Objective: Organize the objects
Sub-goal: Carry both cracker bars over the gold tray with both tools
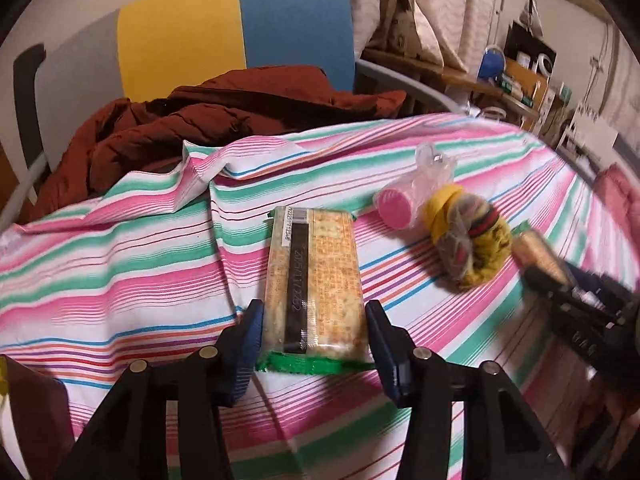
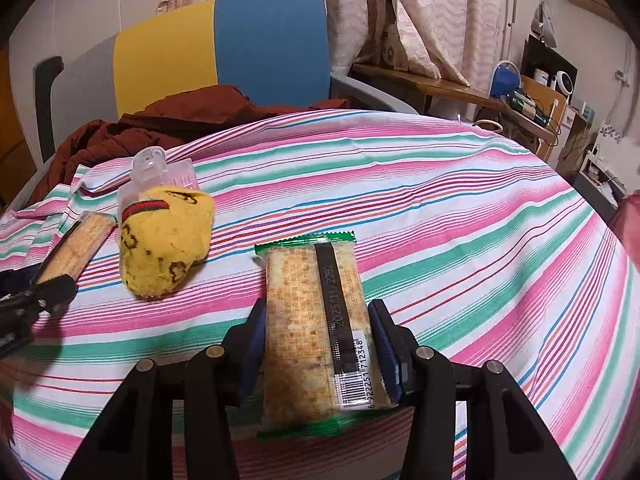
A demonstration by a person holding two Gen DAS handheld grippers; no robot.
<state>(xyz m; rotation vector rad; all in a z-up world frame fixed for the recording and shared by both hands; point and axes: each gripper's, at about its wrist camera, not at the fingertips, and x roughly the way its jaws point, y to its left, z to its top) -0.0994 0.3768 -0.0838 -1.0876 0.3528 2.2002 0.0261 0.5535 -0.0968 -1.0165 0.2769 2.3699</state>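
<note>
Cracker packet [image 2: 316, 320] lengthwise along jaws

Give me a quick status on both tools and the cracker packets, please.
Left tool shut on one cracker packet. Right tool shut on other cracker packet. Yellow pouch on striped cloth between them.

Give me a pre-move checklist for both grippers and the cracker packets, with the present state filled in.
1. Right gripper clamped on its cracker packet: ok.
2. Left gripper pressing the second cracker packet: cannot tell; the packet sits between the jaws.
3. Yellow sock bundle apart from both packets: ok.
4. Pink-lidded container clear of both grippers: ok.
5. Bare striped cloth beside the right gripper for a set-down: ok.
</note>
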